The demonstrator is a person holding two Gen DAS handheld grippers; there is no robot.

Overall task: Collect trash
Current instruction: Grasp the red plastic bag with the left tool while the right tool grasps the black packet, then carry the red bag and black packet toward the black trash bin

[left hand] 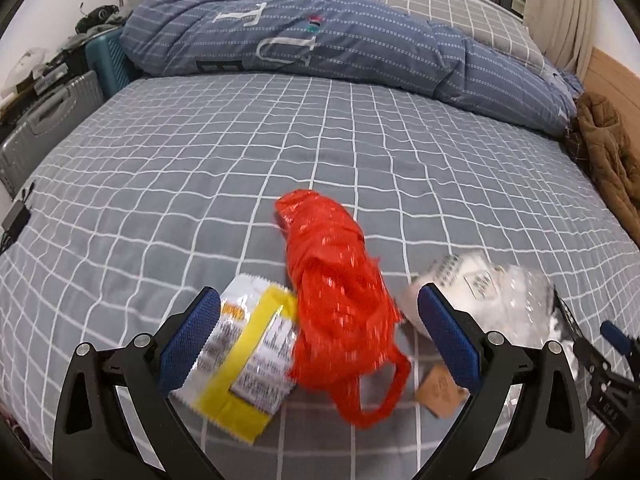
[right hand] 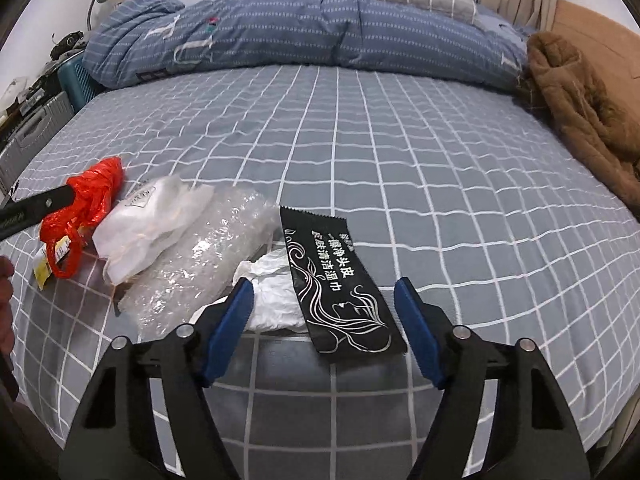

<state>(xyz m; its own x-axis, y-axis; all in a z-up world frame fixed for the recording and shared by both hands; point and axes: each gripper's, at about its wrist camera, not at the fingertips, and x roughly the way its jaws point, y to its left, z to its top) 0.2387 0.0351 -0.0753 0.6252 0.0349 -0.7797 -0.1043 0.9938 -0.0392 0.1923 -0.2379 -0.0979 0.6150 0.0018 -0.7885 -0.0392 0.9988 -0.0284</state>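
Trash is piled right ahead of both wide-open claws: left claw (left hand: 319, 338) straddles the red bag (left hand: 340, 312), right claw (right hand: 324, 326) the black wrapper (right hand: 340, 280). Bag's slippery, so a shallow pinch could just snag the bedsheet (right hand: 440, 160) instead.

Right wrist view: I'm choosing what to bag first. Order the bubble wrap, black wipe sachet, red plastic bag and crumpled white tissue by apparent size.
1. Bubble wrap
2. Black wipe sachet, though nearness inflates it
3. Red plastic bag and crumpled white tissue look alike; tissue partly hidden.

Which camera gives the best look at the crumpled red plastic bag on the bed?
The left wrist view: the crumpled red plastic bag lies large and whole between the open left claw. The right wrist view shows it small at the left edge, partly hidden.
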